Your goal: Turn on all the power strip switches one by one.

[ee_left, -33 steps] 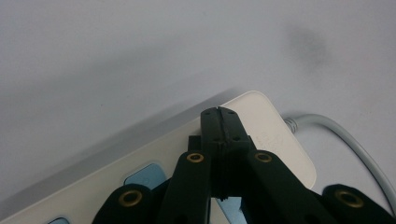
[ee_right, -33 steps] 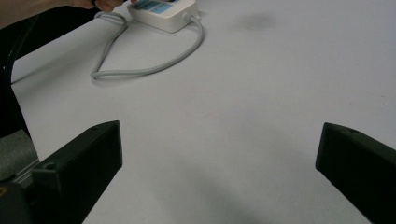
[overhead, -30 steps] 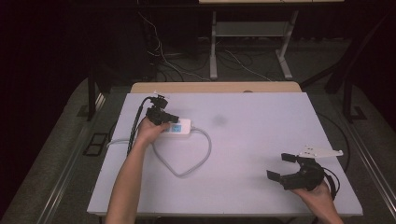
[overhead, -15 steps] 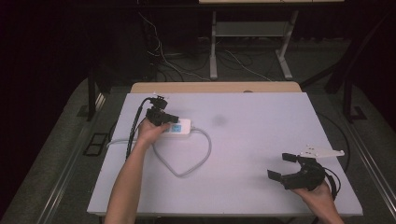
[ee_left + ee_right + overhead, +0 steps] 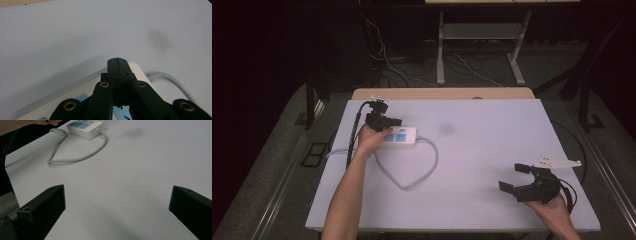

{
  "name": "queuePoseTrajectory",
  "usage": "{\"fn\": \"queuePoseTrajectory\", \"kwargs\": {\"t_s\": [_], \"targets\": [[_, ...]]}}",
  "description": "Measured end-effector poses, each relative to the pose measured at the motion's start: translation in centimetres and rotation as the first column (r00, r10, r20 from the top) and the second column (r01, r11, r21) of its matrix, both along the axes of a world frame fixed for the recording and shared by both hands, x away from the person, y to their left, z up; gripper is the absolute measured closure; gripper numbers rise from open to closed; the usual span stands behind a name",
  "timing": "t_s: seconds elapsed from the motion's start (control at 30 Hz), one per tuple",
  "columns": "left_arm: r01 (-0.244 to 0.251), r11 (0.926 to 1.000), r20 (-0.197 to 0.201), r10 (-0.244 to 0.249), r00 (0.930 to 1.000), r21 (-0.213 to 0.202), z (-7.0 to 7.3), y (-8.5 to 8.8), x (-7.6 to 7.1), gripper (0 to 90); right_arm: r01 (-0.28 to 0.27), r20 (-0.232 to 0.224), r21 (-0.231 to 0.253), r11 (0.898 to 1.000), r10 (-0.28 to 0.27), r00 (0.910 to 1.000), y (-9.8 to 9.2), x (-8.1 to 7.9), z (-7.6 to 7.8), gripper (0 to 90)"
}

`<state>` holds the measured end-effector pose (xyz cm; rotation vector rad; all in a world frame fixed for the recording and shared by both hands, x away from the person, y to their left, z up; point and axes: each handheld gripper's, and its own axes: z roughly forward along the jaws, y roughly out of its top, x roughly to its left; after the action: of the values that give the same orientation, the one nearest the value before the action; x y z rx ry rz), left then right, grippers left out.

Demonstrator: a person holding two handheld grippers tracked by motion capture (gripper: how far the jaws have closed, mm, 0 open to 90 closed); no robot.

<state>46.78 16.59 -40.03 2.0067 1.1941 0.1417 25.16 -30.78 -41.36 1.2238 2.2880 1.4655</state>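
Power strip laid lengthwise across the table, cord end pointed right.
Left gripper is held fully closed above it, nothing gripped.

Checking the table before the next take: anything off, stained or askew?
One thing: a dark smudge on the white table, just right of the power strip. The strip's cable lies in a loose loop, not tangled. The left gripper, jaws shut, hangs over the strip; otherwise nothing odd.
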Motion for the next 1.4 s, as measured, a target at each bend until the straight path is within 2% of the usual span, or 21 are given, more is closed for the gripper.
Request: {"fn": "queuePoseTrajectory", "kwargs": {"t_s": [0.37, 0.8, 1.27, 1.4], "targets": [[-0.014, 0.9998, 0.016, 0.013, 0.9998, 0.018, 1.2, 1.7, -0.6, 90.0, 0.003, 0.0, -0.002, 1.0, -0.003, 1.0, 0.0, 0.0, 0.0, 0.5], [-0.038, 0.9989, 0.018, 0.037, 0.9992, 0.029, 1.6, 3.2, -0.9, 89.9, 0.002, -0.001, -0.006, 1.0, -0.002, 1.0, 0.1, 0.0, 0.0, 0.5], [-0.039, 0.9981, -0.008, 0.04, 0.9992, 0.046, 0.0, 3.3, -0.8, 89.9, -0.001, 0.0, -0.008, 1.0, 0.001, 1.0, 0.1, 0.0, -0.1, 0.5], [-0.05, 0.9981, -0.007, 0.05, 0.9987, 0.037, -0.6, 3.4, -1.0, 89.9, 0.0, 0.0, -0.008, 1.0, 0.0, 1.0, 0.1, 0.0, -0.1, 0.5]]}}
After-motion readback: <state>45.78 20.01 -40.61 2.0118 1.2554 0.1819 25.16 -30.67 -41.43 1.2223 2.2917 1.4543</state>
